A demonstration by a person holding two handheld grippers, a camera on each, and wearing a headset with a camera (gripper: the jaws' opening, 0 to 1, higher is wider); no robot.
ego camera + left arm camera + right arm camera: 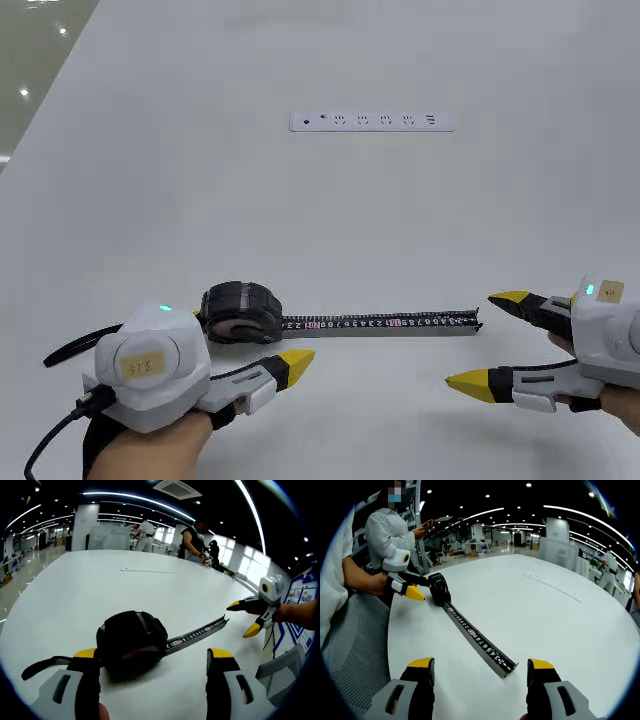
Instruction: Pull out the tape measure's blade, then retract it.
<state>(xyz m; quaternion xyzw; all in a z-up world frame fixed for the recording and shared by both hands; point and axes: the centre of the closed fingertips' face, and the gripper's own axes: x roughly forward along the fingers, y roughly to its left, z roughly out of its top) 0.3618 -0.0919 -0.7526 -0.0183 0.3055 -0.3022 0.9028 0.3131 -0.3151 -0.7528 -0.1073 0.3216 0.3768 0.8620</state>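
A black tape measure [240,312] lies on the white table [330,220], its blade [385,322] drawn out to the right. My left gripper [248,336] is open around the case. In the left gripper view the case [131,642] sits between the jaws, against the left finger [84,655]. My right gripper [490,340] stands open just past the blade's end [476,320]. The blade's hook [506,669] lies on the table between the right gripper's [480,665] jaws, untouched. The right gripper [241,621] and the left gripper [426,593] each appear in the other's view.
A white power strip [372,121] lies flat farther back on the table. The tape's black wrist strap [78,346] trails left of the case. A seated person [385,530] and others stand beyond the table's edge. A floor strip [35,50] runs along the far left.
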